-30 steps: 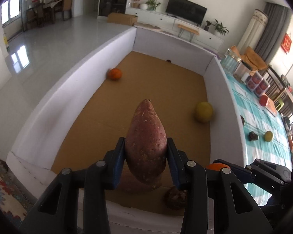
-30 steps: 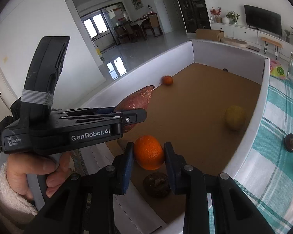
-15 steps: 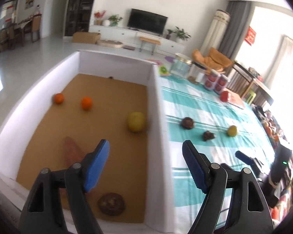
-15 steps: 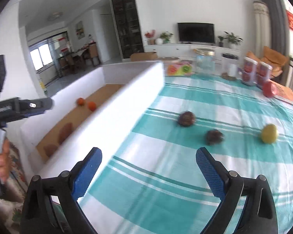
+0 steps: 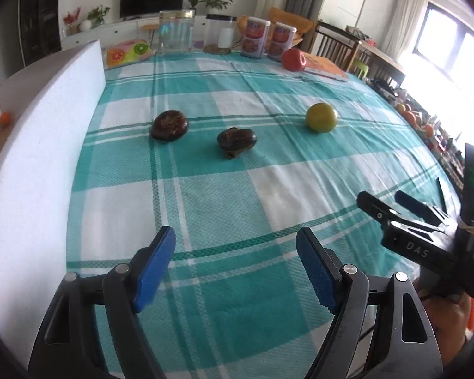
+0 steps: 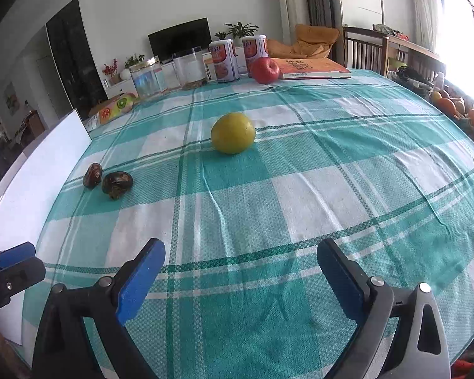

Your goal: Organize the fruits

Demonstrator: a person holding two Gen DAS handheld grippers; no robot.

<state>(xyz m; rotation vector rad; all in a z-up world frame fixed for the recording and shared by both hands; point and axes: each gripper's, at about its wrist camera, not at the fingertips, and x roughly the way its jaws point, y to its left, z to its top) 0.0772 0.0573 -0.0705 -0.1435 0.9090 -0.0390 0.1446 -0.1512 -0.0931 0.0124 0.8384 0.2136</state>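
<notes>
Ahead of the left gripper [image 5: 235, 257], on the checked cloth [image 5: 205, 195], lie two dark brown fruits: one [image 5: 169, 125] ahead and a little left, near the white box wall [image 5: 41, 145], the other [image 5: 237, 139] almost dead ahead, just beside the first but not touching it. A yellow fruit [image 5: 321, 117] sits farther right, well apart from the pair. The left claw is wide open and holds nothing; both blue pads hang above bare cloth.

The right gripper [image 6: 241, 276] is likewise spread wide and empty. From its own camera the yellow fruit [image 6: 233, 132] lies straight ahead and slightly left of centre, while the dark pair [image 6: 117, 184] sits far off to its left, close to the wall [image 6: 31, 170]. In the left view the right gripper's body [image 5: 426, 240] shows at the right edge, on the yellow fruit's side.

So the split looks plain: the left claw is nearer the dark fruits, the right claw nearer the yellow one. The nearer dark fruit is lumpy and somewhat wider than deep, its long axis running roughly across the left claw's line, so the jaws would probably need turning to close over the short way. The yellow fruit is round and needs no such alignment. An orange [image 5: 5, 118] shows behind the wall, inside the box.
</notes>
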